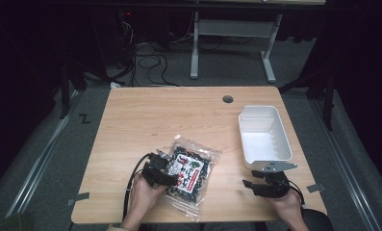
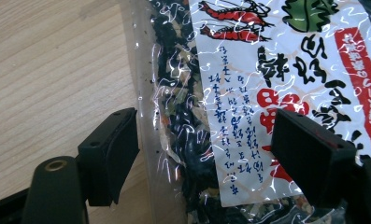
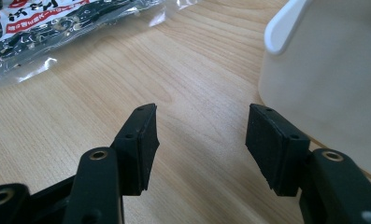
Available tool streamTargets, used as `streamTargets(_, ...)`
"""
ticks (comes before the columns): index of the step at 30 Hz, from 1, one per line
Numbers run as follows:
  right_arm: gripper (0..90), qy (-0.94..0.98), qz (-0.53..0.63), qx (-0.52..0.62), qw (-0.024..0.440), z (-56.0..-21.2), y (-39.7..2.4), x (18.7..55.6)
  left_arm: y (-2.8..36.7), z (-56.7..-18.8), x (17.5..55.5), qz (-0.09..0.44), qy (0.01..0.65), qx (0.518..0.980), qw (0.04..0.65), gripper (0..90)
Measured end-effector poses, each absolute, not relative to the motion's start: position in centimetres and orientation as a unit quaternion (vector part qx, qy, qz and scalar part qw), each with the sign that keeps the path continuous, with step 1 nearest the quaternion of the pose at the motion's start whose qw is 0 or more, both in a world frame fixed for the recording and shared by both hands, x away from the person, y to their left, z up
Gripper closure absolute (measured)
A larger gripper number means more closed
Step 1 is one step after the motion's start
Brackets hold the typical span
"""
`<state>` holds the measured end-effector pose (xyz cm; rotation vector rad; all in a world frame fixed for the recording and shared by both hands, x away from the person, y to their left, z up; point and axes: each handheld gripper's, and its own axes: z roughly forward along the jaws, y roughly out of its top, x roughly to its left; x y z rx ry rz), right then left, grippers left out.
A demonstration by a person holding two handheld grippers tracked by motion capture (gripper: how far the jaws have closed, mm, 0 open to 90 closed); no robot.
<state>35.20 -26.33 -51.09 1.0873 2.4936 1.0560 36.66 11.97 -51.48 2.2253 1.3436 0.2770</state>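
While both pairs of jaws stand apart, one snack bag and one tub lie on the light wooden table (image 1: 145, 115).

Item one: a clear crinkled plastic bag of dark dried bits (image 2: 248, 93), flat on the wood, lying between and just beyond the spread jaws of the left gripper (image 2: 204, 154), whose pads do not press on it. Its white paper label carries red prawn drawings, a green leaf, bold black and red East Asian characters and blue handwriting-style lines, none of which I can read. Item two: a white rectangular smooth plastic tub (image 3: 332, 79) with a rolled rim, just beyond one jaw of the right gripper (image 3: 199, 140), nothing in it in the high view. Bare wood grain lies between those open jaws.
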Motion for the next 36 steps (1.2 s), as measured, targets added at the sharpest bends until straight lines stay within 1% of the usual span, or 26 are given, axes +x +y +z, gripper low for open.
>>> streamTargets(15,45.4,0.851,0.363,0.366,0.101,-51.1,-26.2,35.2,11.7,-51.7,36.7,0.081,0.466,0.838,0.273,24.0)
streamTargets(21,44.1,0.839,0.399,0.360,0.084,-50.3,-26.3,35.2,11.5,-51.6,36.7,0.077,0.447,0.848,0.274,24.1)
streamTargets(23,43.9,0.838,0.405,0.356,0.087,-49.9,-26.2,35.1,11.5,-51.6,36.8,0.077,0.440,0.852,0.275,24.1)
streamTargets(29,38.8,0.845,0.393,0.353,0.087,-49.2,-25.4,35.3,11.6,-51.7,36.9,0.069,0.427,0.857,0.280,24.2)
streamTargets(31,43.8,0.849,0.378,0.356,0.099,-49.1,-25.0,35.4,11.5,-51.8,37.0,0.065,0.425,0.857,0.283,24.2)
streamTargets(33,45.3,0.850,0.368,0.363,0.105,-48.9,-24.5,35.6,11.4,-51.8,37.0,0.063,0.418,0.861,0.283,24.2)
streamTargets(36,45.3,0.857,0.358,0.358,0.092,-48.4,-23.4,36.4,11.1,-51.7,37.0,0.066,0.405,0.867,0.281,24.3)
